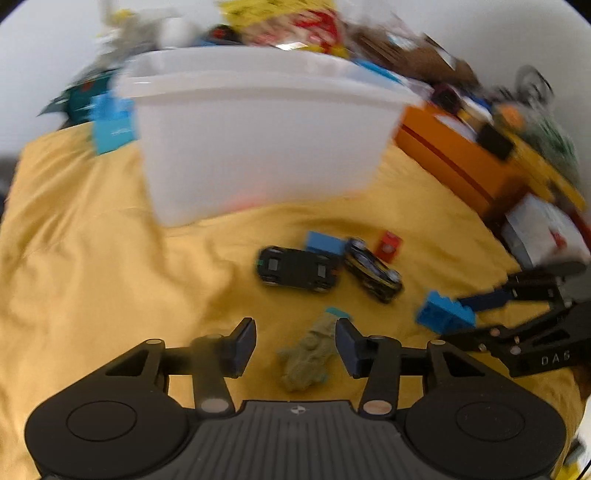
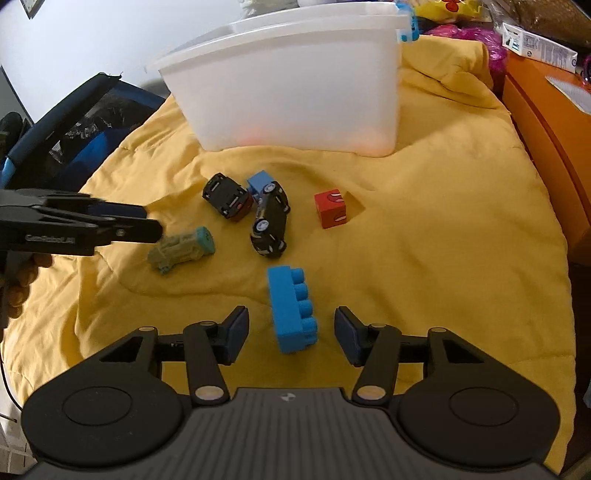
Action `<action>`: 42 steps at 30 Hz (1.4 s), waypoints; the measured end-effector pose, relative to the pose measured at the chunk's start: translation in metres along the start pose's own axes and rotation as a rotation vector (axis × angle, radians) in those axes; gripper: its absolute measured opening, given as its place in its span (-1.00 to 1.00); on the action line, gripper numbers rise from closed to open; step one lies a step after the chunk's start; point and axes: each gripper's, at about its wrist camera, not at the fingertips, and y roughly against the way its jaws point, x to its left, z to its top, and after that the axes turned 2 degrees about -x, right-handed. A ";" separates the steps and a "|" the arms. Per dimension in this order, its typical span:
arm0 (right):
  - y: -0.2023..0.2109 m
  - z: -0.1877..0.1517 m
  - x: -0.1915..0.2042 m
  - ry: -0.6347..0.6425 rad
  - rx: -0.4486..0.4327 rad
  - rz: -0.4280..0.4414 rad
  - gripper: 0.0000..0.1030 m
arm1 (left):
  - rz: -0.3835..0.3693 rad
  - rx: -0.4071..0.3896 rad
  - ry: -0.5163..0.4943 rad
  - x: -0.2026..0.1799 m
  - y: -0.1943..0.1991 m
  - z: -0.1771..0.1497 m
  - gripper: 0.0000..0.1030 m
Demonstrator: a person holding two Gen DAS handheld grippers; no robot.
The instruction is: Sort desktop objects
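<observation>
On the yellow blanket [image 2: 443, 258], my left gripper [image 1: 295, 345] stands open around a grey-green toy car [image 1: 306, 358] that lies between its pads without touching them. From the right wrist view that same gripper [image 2: 147, 223] reaches in from the left beside the green car [image 2: 181, 249]. My right gripper [image 2: 291, 338] is open too, with a blue studded brick [image 2: 291, 310] lying between its fingers, a gap on each side. Beyond lie two black toy cars [image 2: 227, 201] [image 2: 271, 221], a small blue cube [image 2: 260, 182] and a red cube [image 2: 330, 208].
A white plastic bin [image 2: 295, 92] stands on the blanket behind the toys. An orange cabinet [image 2: 546, 122] with boxes on it runs along the right. A dark chair [image 2: 74, 122] sits off the blanket's left edge. Piled clutter [image 1: 295, 26] lies behind the bin.
</observation>
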 end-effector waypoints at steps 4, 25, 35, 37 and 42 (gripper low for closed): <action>-0.001 0.000 0.009 0.039 -0.011 -0.021 0.08 | -0.016 0.058 -0.092 -0.015 -0.015 -0.006 0.00; 0.036 0.026 0.004 -0.085 -0.131 -0.012 -0.51 | 0.071 -0.074 0.076 0.002 0.049 0.022 -0.37; 0.085 0.110 0.019 -0.070 -0.310 0.002 -0.51 | 0.130 -0.192 0.148 0.015 0.098 0.092 -0.37; 0.089 0.125 0.021 -0.057 -0.324 -0.001 -0.51 | 0.145 -0.208 0.137 0.016 0.102 0.106 -0.37; 0.097 0.161 0.019 -0.046 -0.357 -0.008 -0.51 | 0.164 -0.243 0.143 0.021 0.111 0.137 -0.37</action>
